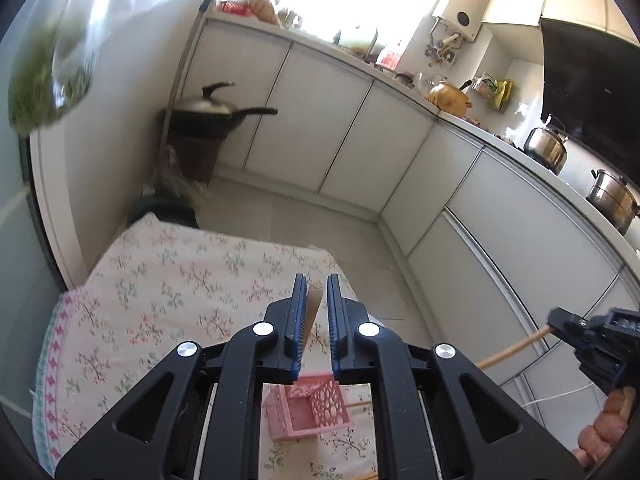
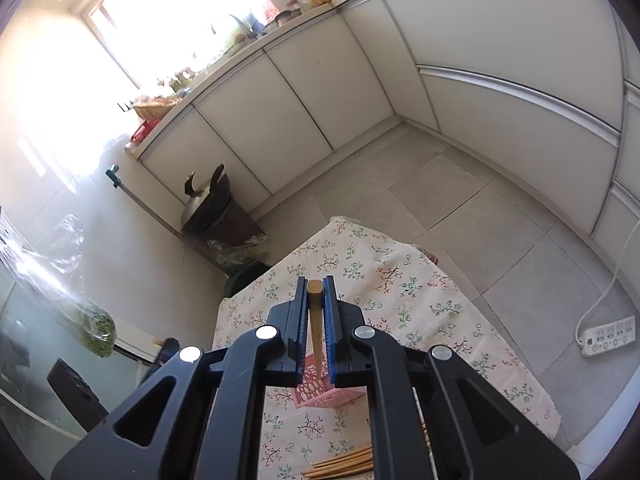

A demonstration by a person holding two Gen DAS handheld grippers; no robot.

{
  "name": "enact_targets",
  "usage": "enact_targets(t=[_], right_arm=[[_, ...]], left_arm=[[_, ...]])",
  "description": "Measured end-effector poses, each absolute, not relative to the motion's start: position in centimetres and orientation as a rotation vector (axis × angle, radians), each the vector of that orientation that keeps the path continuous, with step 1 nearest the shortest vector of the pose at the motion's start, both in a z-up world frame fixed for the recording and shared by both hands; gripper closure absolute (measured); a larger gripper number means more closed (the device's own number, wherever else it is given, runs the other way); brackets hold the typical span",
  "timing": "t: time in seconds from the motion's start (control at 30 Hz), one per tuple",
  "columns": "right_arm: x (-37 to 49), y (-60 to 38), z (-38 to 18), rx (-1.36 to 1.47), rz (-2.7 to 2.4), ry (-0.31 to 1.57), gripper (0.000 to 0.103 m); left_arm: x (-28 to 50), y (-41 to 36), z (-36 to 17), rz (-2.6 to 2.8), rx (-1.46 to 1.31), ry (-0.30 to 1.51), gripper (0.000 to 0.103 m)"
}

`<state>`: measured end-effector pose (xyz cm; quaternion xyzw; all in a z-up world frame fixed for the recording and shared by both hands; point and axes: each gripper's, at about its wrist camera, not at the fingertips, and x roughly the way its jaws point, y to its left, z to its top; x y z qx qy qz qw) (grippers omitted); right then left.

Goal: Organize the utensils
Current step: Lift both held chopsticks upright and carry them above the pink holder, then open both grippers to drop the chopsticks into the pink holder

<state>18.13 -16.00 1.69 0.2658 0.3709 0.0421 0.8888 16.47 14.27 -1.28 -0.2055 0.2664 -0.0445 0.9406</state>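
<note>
Fingers (image 2: pixel 330 312) of the right gripper (image 2: pixel 316 312) are clamped on a single wooden chopstick (image 2: pixel 315 320), its round butt end up between the blue pads and its thin tip pointing down at the pink basket (image 2: pixel 320 394) directly below. Holding it upright like that looks meant to let it drop end-first into the basket's open top.

Above the same basket, the left gripper (image 1: pixel 316 312) has its fingers (image 1: pixel 299 312) drawn close around a flat, light wooden piece (image 1: pixel 313 312); whether they actually pinch it or it merely sits in the narrow gap, I cannot tell. It hangs over the basket too, so both hands seem to be feeding one container.

On the floral-cloth desk (image 2: pixel 420 300), nearer the camera than the basket, lies a loose bundle of chopsticks (image 2: pixel 344 462) not yet sorted. My judgement: sorting is at an early stage, and a tilted release could send the stick bouncing off the perforated rim.
</note>
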Motion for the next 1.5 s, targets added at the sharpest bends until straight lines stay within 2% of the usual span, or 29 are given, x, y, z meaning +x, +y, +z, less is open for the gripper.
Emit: enact_targets(t=[0.1,0.27,0.5,0.53,0.73,0.9,0.97,1.1,1.2,1.3,1.43,1.5], right_arm=[[18.7,-15.5,0.9,0.544,0.085,0.788,0.095],[19.6,-14.6,0.2,0.538,0.084,0.807,0.095],[21.7,-12.6,-0.7,0.509,0.082,0.848,0.095],[22.2,-12.3,-1.1,0.502,0.084,0.855,0.092],[23.1,-12.8,-3.2,0.535,0.049,0.883,0.09],[20.4,-12.5,-2.2,0.437,0.021,0.799,0.078],[19.1,-12.3,-1.9,0.405,0.01,0.762,0.07],[15.9,-11.7,-1.7,0.309,-0.024,0.682,0.061],[13.8,-11.6,-1.8,0.259,-0.057,0.641,0.054],[12.1,-11.7,-2.1,0.224,-0.094,0.618,0.045],[10.0,-12.2,-2.4,0.198,-0.134,0.593,0.037],[9.4,-12.5,-2.5,0.188,-0.152,0.592,0.034]], left_arm=[[15.5,15.3,-0.9,-0.088,-0.445,0.509,0.093],[13.7,17.1,1.0,-0.077,-0.497,0.443,0.082],[13.6,17.0,1.2,-0.06,-0.471,0.446,0.082],[13.7,17.0,1.0,-0.065,-0.472,0.456,0.081],[14.1,15.5,0.4,-0.093,-0.412,0.503,0.08],[13.9,13.6,0.1,-0.116,-0.352,0.522,0.077],[13.8,12.5,-0.1,-0.122,-0.327,0.542,0.073],[13.2,10.5,-0.6,-0.118,-0.247,0.563,0.068],[12.3,9.4,-0.9,-0.114,-0.216,0.569,0.06],[11.7,8.7,-1.2,-0.124,-0.204,0.578,0.057],[10.3,7.9,-1.5,-0.116,-0.181,0.565,0.042],[9.8,7.6,-1.6,-0.108,-0.17,0.558,0.039]])
